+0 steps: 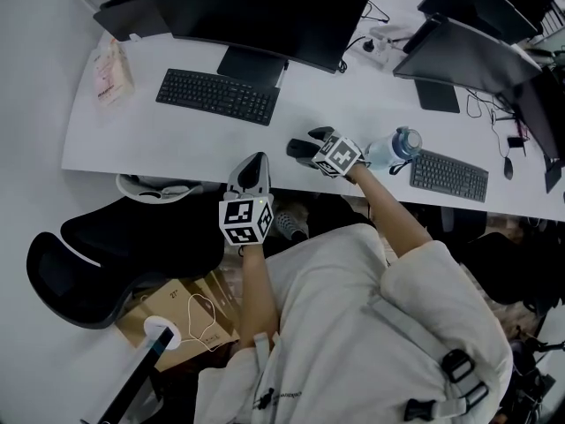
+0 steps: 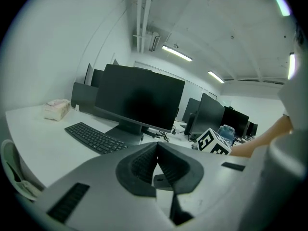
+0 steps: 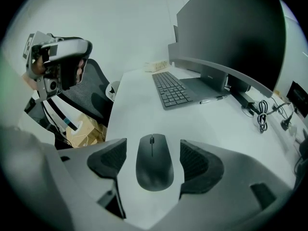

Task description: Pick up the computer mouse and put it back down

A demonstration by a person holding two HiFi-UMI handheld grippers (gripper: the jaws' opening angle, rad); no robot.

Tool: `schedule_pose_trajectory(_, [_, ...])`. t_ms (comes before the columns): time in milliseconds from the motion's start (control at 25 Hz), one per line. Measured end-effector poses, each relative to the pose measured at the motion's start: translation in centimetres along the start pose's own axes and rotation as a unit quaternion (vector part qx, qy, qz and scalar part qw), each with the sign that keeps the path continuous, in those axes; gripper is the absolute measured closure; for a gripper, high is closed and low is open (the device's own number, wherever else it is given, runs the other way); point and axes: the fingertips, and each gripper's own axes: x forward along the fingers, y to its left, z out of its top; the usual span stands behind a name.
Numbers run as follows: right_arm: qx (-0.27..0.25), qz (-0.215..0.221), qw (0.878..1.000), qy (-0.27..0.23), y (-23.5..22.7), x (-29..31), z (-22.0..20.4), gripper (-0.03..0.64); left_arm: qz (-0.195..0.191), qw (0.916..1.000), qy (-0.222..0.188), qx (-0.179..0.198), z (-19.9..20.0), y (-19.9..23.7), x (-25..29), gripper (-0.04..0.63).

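Observation:
A black computer mouse lies flat on the white desk near its front edge. In the right gripper view my right gripper straddles it, one pad on each side, and a strip of desk shows between each pad and the mouse, so the gripper is open. In the head view the right gripper reaches over the desk edge and hides the mouse. My left gripper hovers at the desk's front edge left of it, above the chair. Its pads are shut together with nothing between them.
A black keyboard and a large monitor stand behind the mouse. A water bottle and a second keyboard lie to the right. A tissue pack sits far left. An office chair and a cardboard box are below the desk edge.

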Motion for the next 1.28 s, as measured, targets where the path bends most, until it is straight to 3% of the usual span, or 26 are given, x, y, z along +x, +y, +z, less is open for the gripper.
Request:
schedule_pose_trajectory(480, [-0.007, 0.024, 1.0, 0.017, 0.1, 1.1, -0.2, 0.247, 0.016, 0.9997, -0.016, 0.007, 2.1, 1.3, 1.0, 0.574])
schedule_pose_trajectory(1000, [-0.064, 0.002, 0.995, 0.074, 0.4, 3.8, -2.0, 0.242, 0.041, 0.999, -0.017, -0.001, 2.0, 3.4, 0.0, 0.572])
schedule_pose_trajectory(1280, [-0.068, 0.003, 0.996, 0.061, 0.3, 4.2, -2.6, 0.316, 0.043, 0.9988, -0.021, -0.002, 2.4, 4.0, 0.0, 0.572])
